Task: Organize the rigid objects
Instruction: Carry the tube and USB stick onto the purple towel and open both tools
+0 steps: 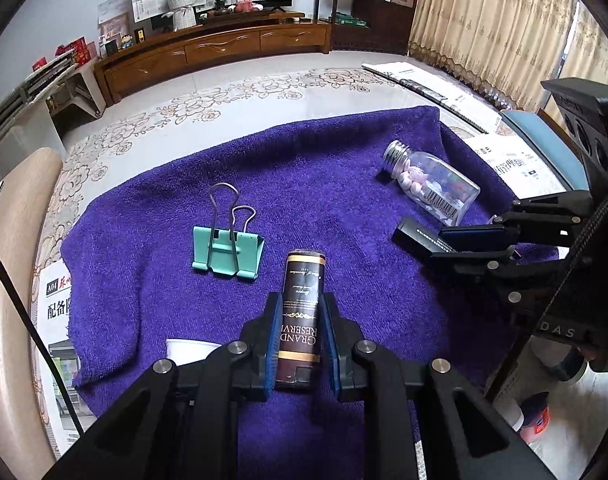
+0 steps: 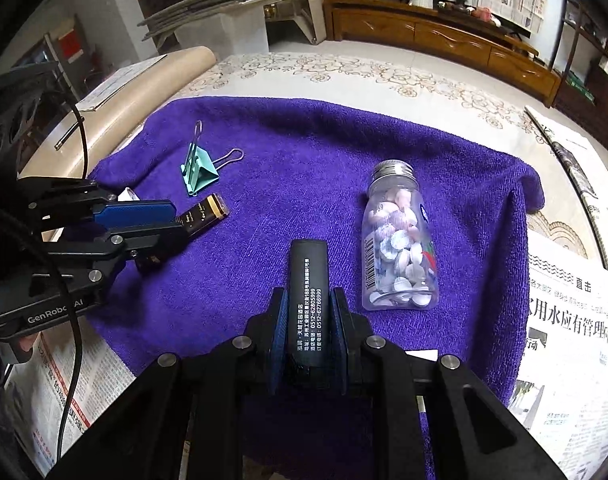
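A purple towel covers the table. My left gripper is shut on a slim brown box printed "Grand Reserve", low over the towel's near left part. My right gripper is shut on a slim black box with white print, low over the towel's near side. Beyond the left gripper lies a teal binder clip. A clear bottle of pills with a metal cap lies on its side to the right.
Newspapers lie under and around the towel on a floral tablecloth. A white cup stands at the towel's near left edge. A beige chair back is on the left, a blue seat on the right.
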A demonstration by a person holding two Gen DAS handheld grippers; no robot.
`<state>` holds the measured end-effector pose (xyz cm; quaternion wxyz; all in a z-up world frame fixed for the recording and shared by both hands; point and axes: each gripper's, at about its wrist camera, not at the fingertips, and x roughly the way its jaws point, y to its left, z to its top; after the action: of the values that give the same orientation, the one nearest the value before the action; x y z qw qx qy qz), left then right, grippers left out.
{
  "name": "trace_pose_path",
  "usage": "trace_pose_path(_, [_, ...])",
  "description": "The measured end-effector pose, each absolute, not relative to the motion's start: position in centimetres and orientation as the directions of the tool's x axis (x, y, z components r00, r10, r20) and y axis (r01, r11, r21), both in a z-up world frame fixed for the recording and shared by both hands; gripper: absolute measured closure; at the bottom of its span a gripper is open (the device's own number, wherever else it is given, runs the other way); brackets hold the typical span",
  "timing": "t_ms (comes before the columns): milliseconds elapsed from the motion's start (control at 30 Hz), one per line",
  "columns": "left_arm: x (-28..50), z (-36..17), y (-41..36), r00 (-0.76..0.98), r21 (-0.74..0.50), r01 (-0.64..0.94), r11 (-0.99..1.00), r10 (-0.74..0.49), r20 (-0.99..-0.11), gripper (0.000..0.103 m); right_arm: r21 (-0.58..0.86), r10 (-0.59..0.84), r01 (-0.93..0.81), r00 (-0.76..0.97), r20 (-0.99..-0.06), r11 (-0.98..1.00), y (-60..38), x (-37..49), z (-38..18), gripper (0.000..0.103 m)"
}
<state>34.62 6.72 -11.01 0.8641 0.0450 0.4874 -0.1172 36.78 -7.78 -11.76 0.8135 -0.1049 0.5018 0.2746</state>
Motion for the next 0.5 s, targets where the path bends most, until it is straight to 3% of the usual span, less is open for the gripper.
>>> trace_pose_path(267, [34.7, -10.9, 6.0, 0.496, 0.012, 0.261, 0.965, -0.124, -0.860, 0.084, 0.082, 0.329, -0.576, 0.338, -0.882, 0.813, -7.2, 36.7, -11.6, 0.079])
trace_pose_path(367, [34.6, -10.9, 5.9, 0.497, 0.022, 0.267, 0.964, -0.118, -0.859, 0.084, 0.104, 0.345, -0.568, 0.335, -0.877, 0.816, -7.4, 36.7, -11.6, 0.054])
trace_pose_path(500, [34.1, -10.5, 6.0, 0.525, 0.031, 0.267, 0.963, -0.119, -0.843, 0.084, 0.109, 0.371, -0.562, 0.376, -0.849, 0.820, -8.1, 35.7, -10.2, 0.046])
